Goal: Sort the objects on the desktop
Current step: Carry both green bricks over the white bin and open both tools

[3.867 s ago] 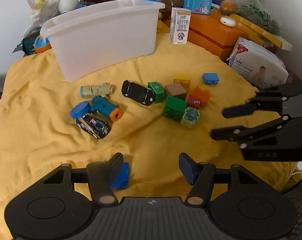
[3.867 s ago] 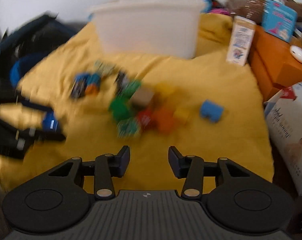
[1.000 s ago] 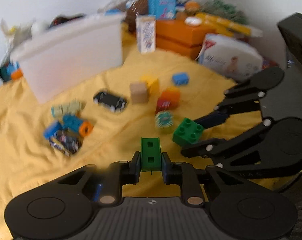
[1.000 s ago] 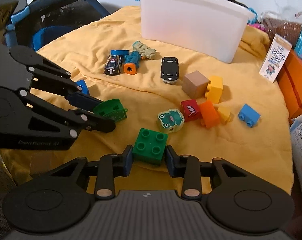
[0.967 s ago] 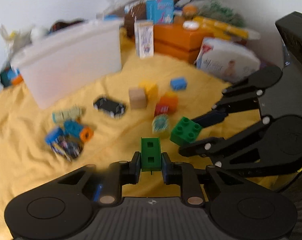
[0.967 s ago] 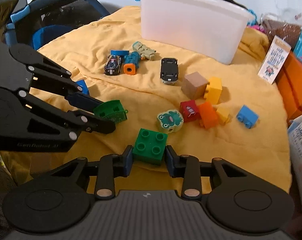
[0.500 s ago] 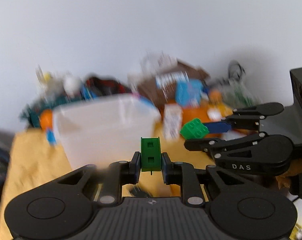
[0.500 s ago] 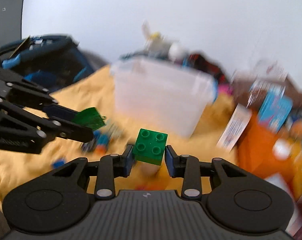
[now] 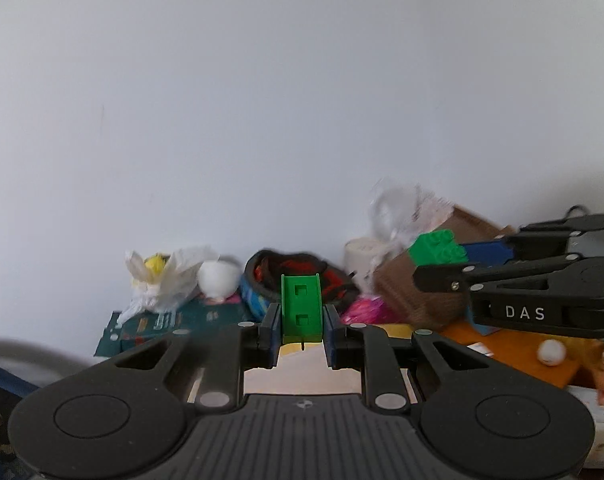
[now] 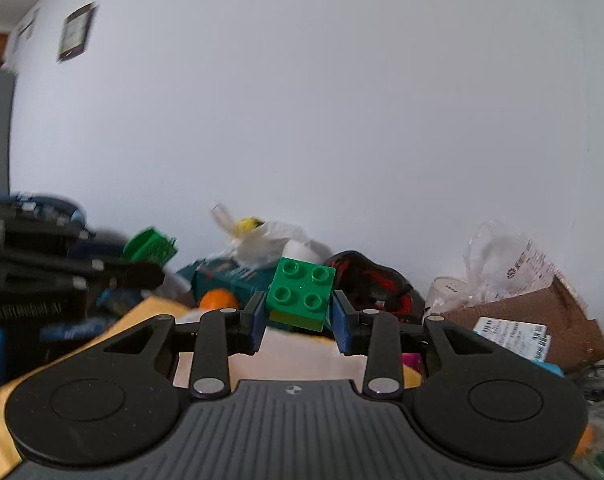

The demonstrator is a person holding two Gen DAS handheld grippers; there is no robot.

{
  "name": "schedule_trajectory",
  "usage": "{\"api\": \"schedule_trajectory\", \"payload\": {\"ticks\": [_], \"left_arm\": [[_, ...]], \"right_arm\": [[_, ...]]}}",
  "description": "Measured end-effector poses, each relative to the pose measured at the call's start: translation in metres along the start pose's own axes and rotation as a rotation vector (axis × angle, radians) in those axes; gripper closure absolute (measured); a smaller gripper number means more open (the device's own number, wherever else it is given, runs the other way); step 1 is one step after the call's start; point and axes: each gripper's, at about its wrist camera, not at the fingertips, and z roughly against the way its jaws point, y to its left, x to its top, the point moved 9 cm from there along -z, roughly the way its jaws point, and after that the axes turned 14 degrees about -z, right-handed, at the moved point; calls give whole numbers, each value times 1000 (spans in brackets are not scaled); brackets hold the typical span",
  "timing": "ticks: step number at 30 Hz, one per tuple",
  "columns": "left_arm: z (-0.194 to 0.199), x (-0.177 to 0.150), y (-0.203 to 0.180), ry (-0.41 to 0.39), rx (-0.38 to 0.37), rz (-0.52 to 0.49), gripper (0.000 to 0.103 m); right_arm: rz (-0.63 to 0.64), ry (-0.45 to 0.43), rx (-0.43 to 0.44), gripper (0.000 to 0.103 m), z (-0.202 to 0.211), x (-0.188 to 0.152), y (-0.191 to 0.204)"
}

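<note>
My left gripper (image 9: 302, 330) is shut on a narrow green toy piece (image 9: 302, 307) with two square holes, held upright between the pads. My right gripper (image 10: 300, 320) is shut on a square green four-stud brick (image 10: 302, 294), studs facing the camera. Each gripper shows in the other view: the right gripper (image 9: 453, 262) with its green brick (image 9: 437, 249) at the right of the left wrist view, the left gripper (image 10: 142, 264) with its green piece (image 10: 152, 249) blurred at the left of the right wrist view. Both are raised high, facing the wall. The toys on the cloth are out of sight.
Clutter lines the wall: a white plastic bag (image 9: 162, 280), a red-and-black item (image 9: 298, 268), a brown paper package (image 10: 541, 320), a teal box (image 10: 230, 276) and an orange box (image 9: 513, 354). A pale surface, probably the white bin (image 10: 298, 354), shows under the fingers. Yellow cloth (image 10: 142, 312) lies at left.
Both grippers rose and tilted up from the yellow cloth, each carrying its green piece. The toys and most of the white bin dropped out of view; the wall now fills the frames.
</note>
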Motion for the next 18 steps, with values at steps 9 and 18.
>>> {"api": "schedule_trajectory", "payload": {"ticks": [9, 18], "left_arm": [[-59, -62, -1, 261, -3, -18, 57], [-11, -99, -14, 266, -87, 4, 42]], "right_arm": [[-4, 236, -69, 60, -95, -40, -2], [12, 251, -13, 48, -65, -77, 7]]}}
